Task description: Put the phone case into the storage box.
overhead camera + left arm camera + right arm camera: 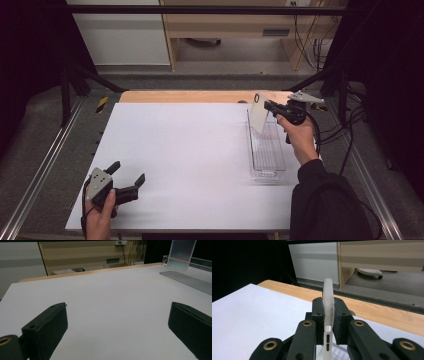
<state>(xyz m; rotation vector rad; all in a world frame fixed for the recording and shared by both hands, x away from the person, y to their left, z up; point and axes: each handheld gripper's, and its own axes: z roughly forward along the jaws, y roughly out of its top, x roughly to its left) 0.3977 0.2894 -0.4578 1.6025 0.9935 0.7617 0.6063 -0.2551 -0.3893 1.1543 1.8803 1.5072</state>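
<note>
A translucent white phone case (259, 116) hangs tilted over the far end of a clear plastic tray (267, 172) at the table's right side. My right gripper (267, 106) is shut on the case's upper edge. In the right gripper view the case (328, 293) stands edge-on, pinched between the two black pads (318, 312) of the right gripper (328, 305). My left gripper (128, 173) rests near the front left of the white sheet (190, 150), open with nothing between its fingers. The left gripper view shows the left gripper (117, 325) wide apart, with the case (180, 255) and tray (190, 280) far off to the right.
A wooden table edge (190, 96) runs along the back of the white sheet. Black frame bars (75, 80) and metal rails (45, 165) flank the table. Cables (345, 130) trail at the right. A cabinet (120, 35) and wooden shelf unit (235, 30) stand beyond.
</note>
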